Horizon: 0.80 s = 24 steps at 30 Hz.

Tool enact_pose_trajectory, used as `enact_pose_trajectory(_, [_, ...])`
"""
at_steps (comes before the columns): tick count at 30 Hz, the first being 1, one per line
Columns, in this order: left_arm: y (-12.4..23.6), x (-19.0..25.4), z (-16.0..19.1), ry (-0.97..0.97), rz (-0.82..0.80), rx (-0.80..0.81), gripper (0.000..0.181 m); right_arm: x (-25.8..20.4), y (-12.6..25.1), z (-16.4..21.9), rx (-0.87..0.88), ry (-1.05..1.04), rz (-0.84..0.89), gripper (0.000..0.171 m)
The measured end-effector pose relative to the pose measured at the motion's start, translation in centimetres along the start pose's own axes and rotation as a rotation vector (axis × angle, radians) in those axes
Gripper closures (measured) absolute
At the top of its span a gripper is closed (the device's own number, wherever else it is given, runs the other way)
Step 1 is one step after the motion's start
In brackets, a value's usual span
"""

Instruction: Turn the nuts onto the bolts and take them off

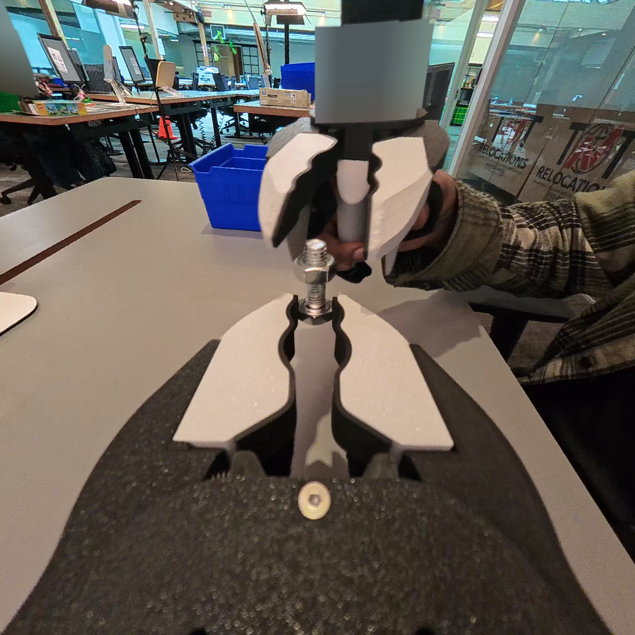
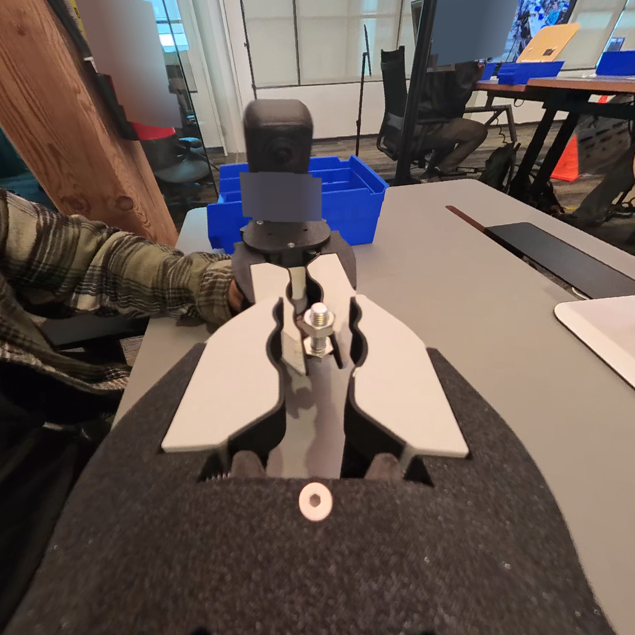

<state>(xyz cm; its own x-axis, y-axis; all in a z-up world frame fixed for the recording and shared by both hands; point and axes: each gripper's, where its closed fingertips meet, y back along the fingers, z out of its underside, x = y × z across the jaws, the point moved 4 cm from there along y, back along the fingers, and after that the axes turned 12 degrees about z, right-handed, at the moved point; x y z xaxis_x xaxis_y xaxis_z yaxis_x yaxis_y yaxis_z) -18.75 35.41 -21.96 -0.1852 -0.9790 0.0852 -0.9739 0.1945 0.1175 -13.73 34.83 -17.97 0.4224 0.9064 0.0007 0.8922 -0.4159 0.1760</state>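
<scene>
Standing upright between the two tools, the bolt point(image 1: 313, 275) has its head pinched at the tips of the left tongs point(image 1: 314, 307), just above the grey worktop point(image 1: 137, 309). The nut point(image 1: 314, 269) sits partway along the thread, with a short length of bare thread above it and more below. The right tongs point(image 2: 318, 330) are spread, their two white fingers point(image 2: 381, 364) flanking the nut without touching it, and this view is slightly blurred. A hand in a plaid sleeve point(image 1: 515, 240) holds the right tool opposite. A blue bin point(image 2: 343, 199) rests at the far edge of the worktop.

I judge this to be mid-turning, between grips: whether the nut is going on or coming off, I cannot tell. The next move calls for the right tongs to press together squarely on the nut's flats, then twist, while the left ones keep the bolt from spinning.
</scene>
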Motion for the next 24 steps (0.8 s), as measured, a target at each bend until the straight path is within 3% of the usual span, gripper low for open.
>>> enact_pose_trajectory(3, [-0.2, 0.3, -0.1, -0.019, 0.006, -0.003, 0.163, 0.0, -0.3, 0.5, -0.033, 0.001, -0.010, 0.140])
enact_pose_trajectory(5, [-0.2, 0.4, -0.3, -0.030, 0.008, 0.006, 0.163, -0.3, -0.2, 0.5, -0.027, -0.001, -0.033, 0.152])
enact_pose_trajectory(12, [-0.3, 0.7, -0.7, -0.016, 0.039, 0.046, 0.162, -0.5, 0.5, -0.1, -0.011, 0.025, 0.017, 0.153])
enact_pose_trajectory(14, [-0.3, 0.6, -0.6, -0.011, 0.031, 0.050, 0.154, 0.0, 2.1, -1.1, 0.029, 0.017, 0.056, 0.153])
enact_pose_trajectory(18, [-0.4, 0.3, -0.5, -0.009, -0.005, 0.044, 0.133, 4.3, 9.6, -3.5, 0.029, 0.085, 0.279, 0.153])
enact_pose_trajectory(21, [-0.4, 0.0, -0.5, -0.014, -0.039, 0.051, 0.117, 10.5, 18.3, -4.4, -0.008, 0.063, 0.573, 0.153])
enact_pose_trajectory(24, [-0.4, -0.3, -0.5, -0.003, -0.050, 0.072, 0.110, 17.4, 27.4, -2.1, -0.107, -0.004, 0.898, 0.153])
